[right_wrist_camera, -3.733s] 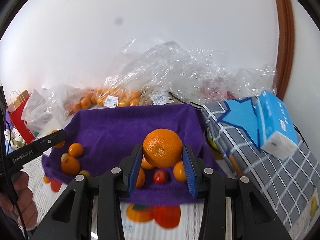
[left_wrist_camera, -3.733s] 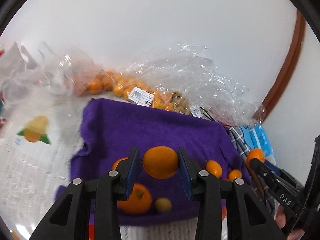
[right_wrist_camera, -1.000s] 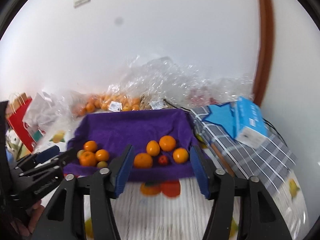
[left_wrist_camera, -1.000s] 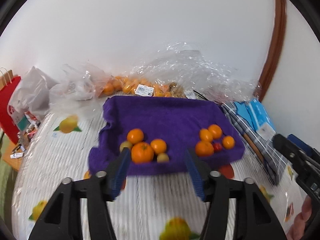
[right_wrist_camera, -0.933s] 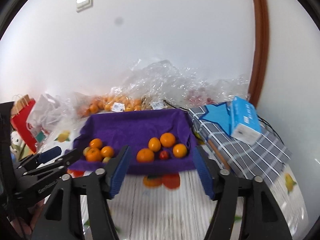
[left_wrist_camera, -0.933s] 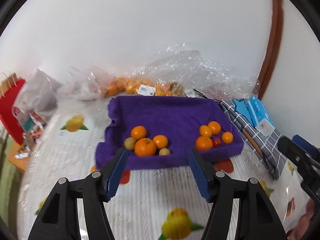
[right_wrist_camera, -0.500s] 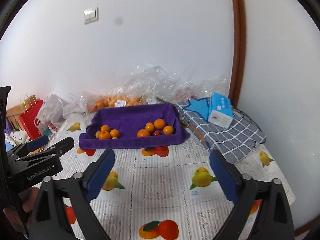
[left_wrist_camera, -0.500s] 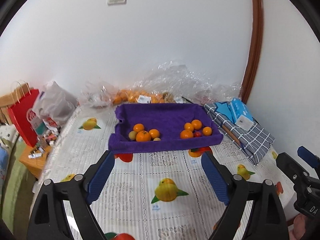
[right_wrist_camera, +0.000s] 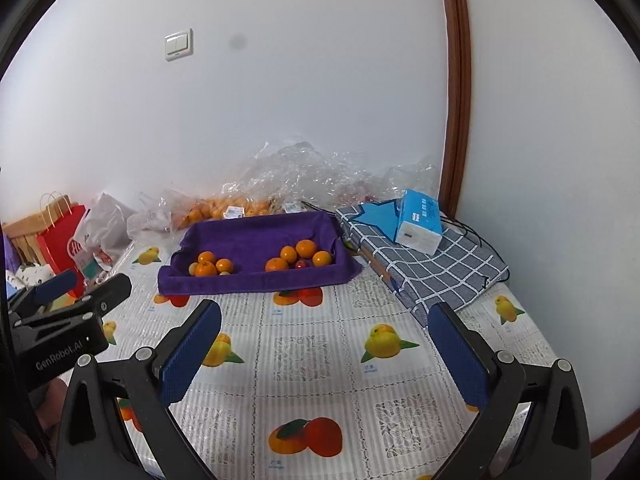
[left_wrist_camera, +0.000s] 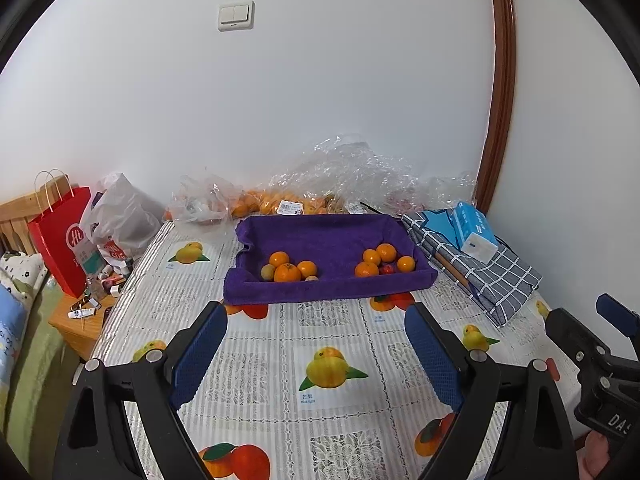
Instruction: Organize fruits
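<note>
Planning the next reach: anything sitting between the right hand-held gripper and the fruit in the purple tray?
Nothing visible. The right hand-held gripper is open and empty, and only bare fruit-print tablecloth lies between it and the purple tray. The checked cloth and tissue box sit off to the right.

My left camera looks forward and down between my left fingers across the table, from its near edge, well back from the tray at the far wall; my right camera sits just beside it, facing the same way; both share the tray, table and wall, each catching the other claw at its edge.
</note>
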